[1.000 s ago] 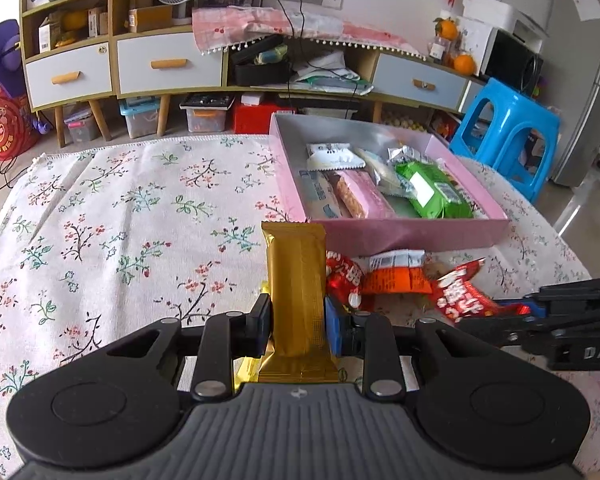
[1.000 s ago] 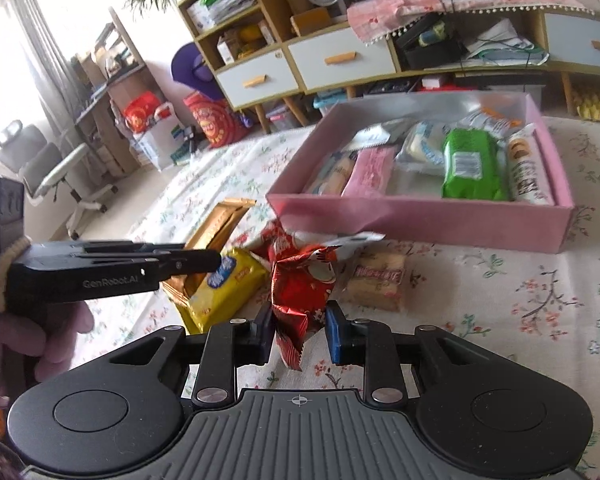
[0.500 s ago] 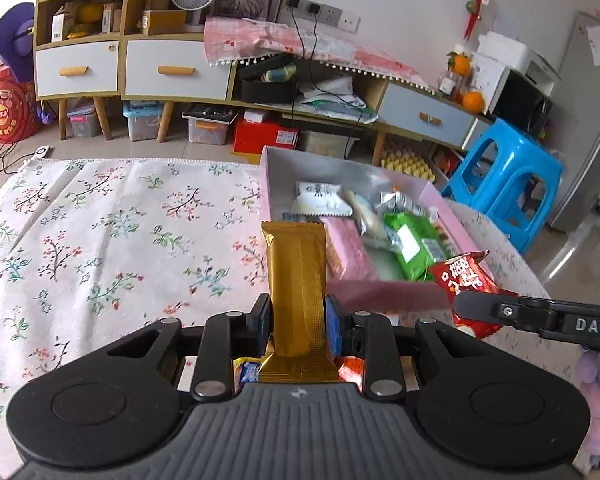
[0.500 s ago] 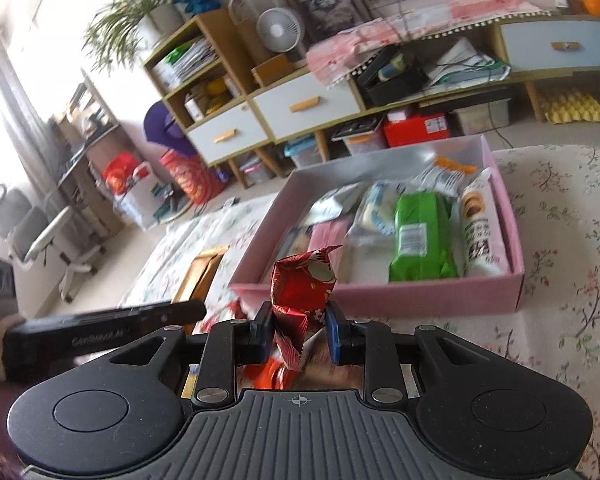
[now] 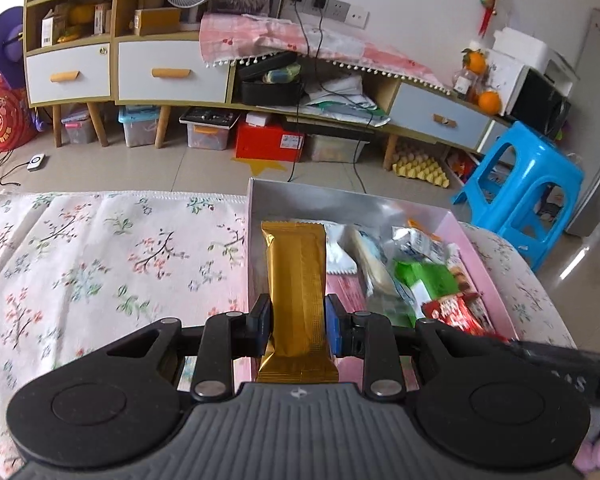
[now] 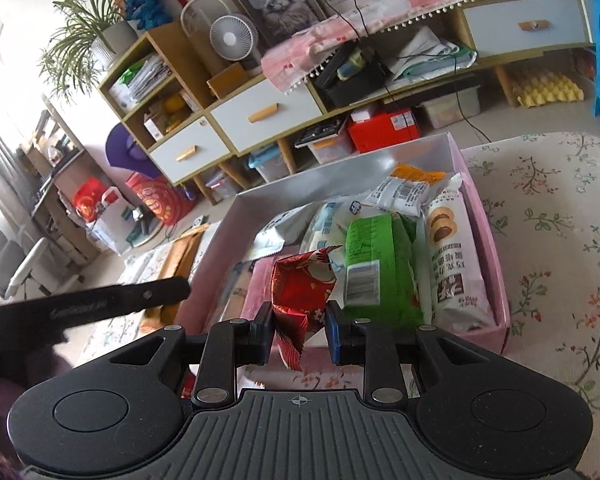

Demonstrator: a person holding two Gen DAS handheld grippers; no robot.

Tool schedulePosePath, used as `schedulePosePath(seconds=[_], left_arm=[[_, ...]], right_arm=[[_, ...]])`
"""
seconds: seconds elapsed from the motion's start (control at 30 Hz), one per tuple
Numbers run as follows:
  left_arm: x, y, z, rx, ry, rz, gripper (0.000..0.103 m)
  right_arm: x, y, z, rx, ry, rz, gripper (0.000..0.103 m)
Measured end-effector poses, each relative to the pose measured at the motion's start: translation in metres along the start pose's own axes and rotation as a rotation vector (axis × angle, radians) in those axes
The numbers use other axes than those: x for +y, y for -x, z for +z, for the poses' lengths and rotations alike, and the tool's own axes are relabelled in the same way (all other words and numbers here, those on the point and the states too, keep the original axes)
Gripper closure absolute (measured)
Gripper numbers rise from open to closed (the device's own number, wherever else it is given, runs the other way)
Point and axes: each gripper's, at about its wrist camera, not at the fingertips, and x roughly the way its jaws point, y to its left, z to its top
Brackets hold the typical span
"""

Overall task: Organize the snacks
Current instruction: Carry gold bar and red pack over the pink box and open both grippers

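Left wrist view: the left gripper (image 5: 298, 322) clamps a long, flat gold foil bar (image 5: 296, 284) with crimped ends, held upright over the near left corner of the pink box (image 5: 486, 268). Right wrist view: the right gripper (image 6: 300, 330) pinches a crinkled red foil snack (image 6: 302, 288) above the box's near edge. The box is a shallow cardboard rectangle with a silvery lining, resting on a floral tablecloth (image 5: 100, 256). Inside lie a glossy green packet (image 6: 380, 264), a white biscuit sleeve (image 6: 452, 256) printed with brown rounds, pale plastic pouches (image 6: 328, 224) and a pink wrapper (image 6: 260, 284), all crowded side by side.
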Motion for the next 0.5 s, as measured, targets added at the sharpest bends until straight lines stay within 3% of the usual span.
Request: schedulePosePath(seconds=[0.5], left_arm=[[-0.008, -0.034, 0.016, 0.013, -0.016, 0.092, 0.077]], right_arm=[[-0.004, -0.010, 0.002, -0.003, -0.013, -0.001, 0.077]])
